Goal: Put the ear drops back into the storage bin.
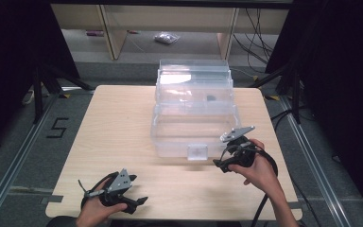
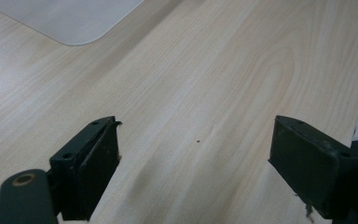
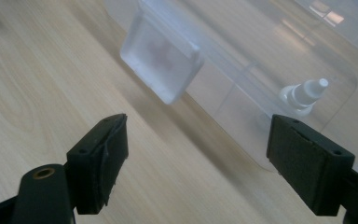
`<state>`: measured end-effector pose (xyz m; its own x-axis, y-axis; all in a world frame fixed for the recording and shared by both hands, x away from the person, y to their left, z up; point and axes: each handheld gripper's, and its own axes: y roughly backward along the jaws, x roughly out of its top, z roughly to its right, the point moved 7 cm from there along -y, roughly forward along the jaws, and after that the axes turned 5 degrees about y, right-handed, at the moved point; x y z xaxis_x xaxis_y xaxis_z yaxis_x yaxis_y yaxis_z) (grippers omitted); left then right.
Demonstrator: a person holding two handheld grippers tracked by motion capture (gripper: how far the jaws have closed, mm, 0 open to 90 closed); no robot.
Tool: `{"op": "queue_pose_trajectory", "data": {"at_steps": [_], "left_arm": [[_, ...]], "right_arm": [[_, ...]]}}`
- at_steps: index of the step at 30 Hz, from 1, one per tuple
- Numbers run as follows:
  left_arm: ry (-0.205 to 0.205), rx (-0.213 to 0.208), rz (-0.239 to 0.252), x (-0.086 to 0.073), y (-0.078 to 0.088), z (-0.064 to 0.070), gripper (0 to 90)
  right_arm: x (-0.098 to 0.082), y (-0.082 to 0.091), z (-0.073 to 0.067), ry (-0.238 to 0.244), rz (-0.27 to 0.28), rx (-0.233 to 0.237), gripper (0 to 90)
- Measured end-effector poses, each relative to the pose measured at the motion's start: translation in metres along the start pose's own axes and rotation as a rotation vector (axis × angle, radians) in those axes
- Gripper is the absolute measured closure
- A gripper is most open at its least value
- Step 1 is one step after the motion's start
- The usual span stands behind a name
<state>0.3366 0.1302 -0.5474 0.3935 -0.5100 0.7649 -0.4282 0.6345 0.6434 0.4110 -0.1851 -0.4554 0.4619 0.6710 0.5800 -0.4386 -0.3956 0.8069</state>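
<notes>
Left gripper (image 1: pixel 139 201): I hold it low over the near left part of the table, in my left hand (image 1: pixel 94 210); its jaws stand wide apart with nothing between them, and its grey plate faces up.
Left gripper, own view (image 2: pixel 196 154): between the two black jaws lies bare wood grain with one small dark speck; a pale rounded corner of the container shows at the upper left.
Right gripper (image 1: pixel 220 165): I hold it in my right hand (image 1: pixel 260 168) just off the near right corner of the container; its jaws are spread wide and grip nothing. A black cable (image 1: pixel 267 198) trails back from it along my forearm.
Right gripper, own view (image 3: pixel 196 158): the jaws frame the container's near wall, close ahead but apart from it.
Clear plastic container (image 1: pixel 194 111): it stands at the middle of the table toward the far edge, with its lid (image 1: pixel 194 71) raised upright behind it.
Latch (image 3: pixel 161 63): a frosted square tab on the container's near wall, tilted outward; in the high view it sits at the centre of the front rim (image 1: pixel 197 152).
Small white bottle (image 3: pixel 304 93): it lies inside the container, seen through the clear wall, nozzle pointing up and right in my right gripper view.
Dark item (image 1: pixel 211 98): a small object inside the container's far half; too small to identify.
Table (image 1: pixel 118 127): light wood with rounded corners, bare around both grippers.
Floor (image 1: pixel 14 156): grey, with a "5" marked in black tape (image 1: pixel 56 127) left of the table.
</notes>
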Motion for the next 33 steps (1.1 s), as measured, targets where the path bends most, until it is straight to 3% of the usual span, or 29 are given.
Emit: {"op": "queue_pose_trajectory", "data": {"at_steps": [1,3,4,8,9,15,17,19,24,25,29,33], "left_arm": [[0.001,0.000,-0.002,0.000,0.000,0.000,15.1],[0.001,-0.001,-0.002,0.000,0.000,0.000,15.2],[0.000,-0.001,-0.002,0.000,0.000,0.000,15.1],[-0.001,0.000,0.000,0.000,0.000,0.000,15.1],[0.017,0.002,0.002,0.000,0.000,0.001,15.1],[-0.003,0.001,0.003,0.000,0.000,0.000,15.1],[0.010,0.004,-0.002,-0.001,0.000,0.000,15.2],[0.000,0.000,-0.002,0.000,0.000,0.000,15.1],[0.013,0.003,0.003,-0.001,0.000,0.000,15.2],[0.013,0.003,0.003,0.000,0.000,0.000,15.2],[-0.013,0.004,-0.010,-0.001,0.000,-0.001,15.2],[0.015,0.003,0.001,-0.001,-0.001,0.001,15.2]], "right_arm": [[-0.001,0.000,0.000,0.018,-0.004,0.002,21.6],[-0.002,-0.001,-0.004,0.005,-0.006,0.007,21.6],[-0.002,-0.002,-0.004,0.026,0.000,0.009,21.6],[-0.005,-0.006,-0.012,0.016,0.000,0.012,21.8],[-0.005,-0.007,-0.014,0.027,0.006,0.014,21.9],[-0.005,-0.013,-0.022,0.056,0.031,0.012,21.9],[-0.007,-0.015,-0.026,0.040,0.016,0.022,21.9],[-0.009,-0.017,-0.026,0.072,0.018,0.027,21.9],[-0.013,-0.024,-0.031,0.036,0.026,0.022,21.8],[-0.015,-0.025,-0.032,0.055,0.022,0.032,21.8],[-0.017,-0.029,-0.033,0.074,0.031,0.032,21.3],[-0.019,-0.033,-0.034,0.080,0.039,0.027,21.1]]}}
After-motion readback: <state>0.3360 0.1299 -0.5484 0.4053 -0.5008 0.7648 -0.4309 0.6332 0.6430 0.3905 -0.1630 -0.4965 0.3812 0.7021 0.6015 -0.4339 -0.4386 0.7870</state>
